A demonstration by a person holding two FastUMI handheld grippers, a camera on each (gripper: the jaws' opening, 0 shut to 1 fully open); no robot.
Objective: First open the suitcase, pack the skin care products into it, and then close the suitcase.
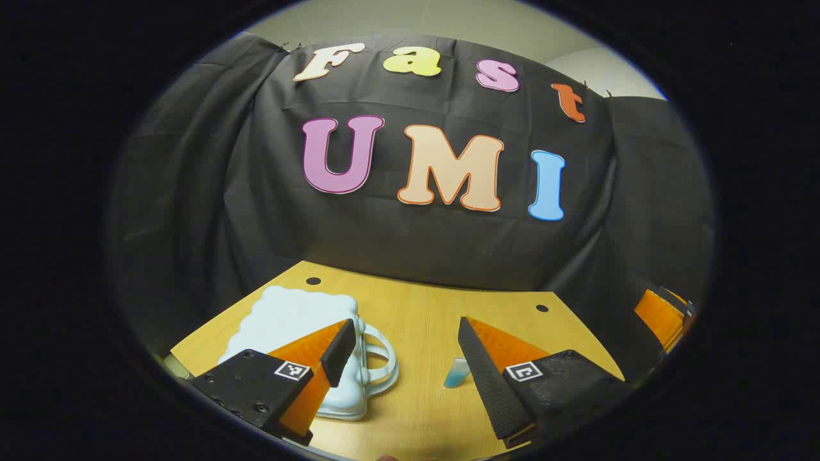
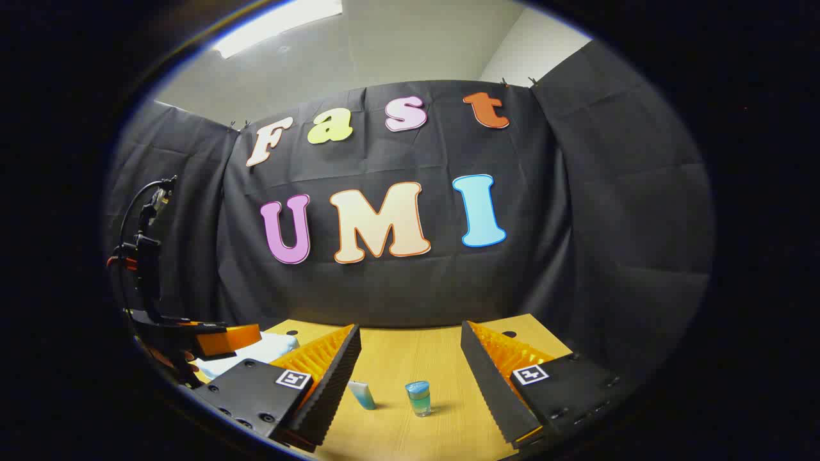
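In the left gripper view, the left gripper is held above a light wooden table with its two fingers spread wide; nothing is gripped between them. Behind and partly hidden by the left-hand finger, a pale blue, scallop-edged plastic suitcase lies flat and closed on the table, with its looped handle pointing toward the gap between the fingers. Just inside the right-hand finger, a small translucent blue skin care tube is seen on the table surface, partly covered by that finger. At the far right edge of this view, part of the other gripper is visible beside the table, well apart from the suitcase.

In the right gripper view, the left gripper is seen at the far left, above the pale suitcase, of which a small portion is visible; whether contact is made cannot be told from this angle. The right gripper is also held wide open, and nothing is clasped. Between its fingers, closer to the left-hand finger, the blue tube lies tilted on the table. To the right of the tube, near the middle of the gap, a small clear glass jar with blue-green contents stands upright. The tube and the jar are near each other but not touching, and both are apart from the fingers.
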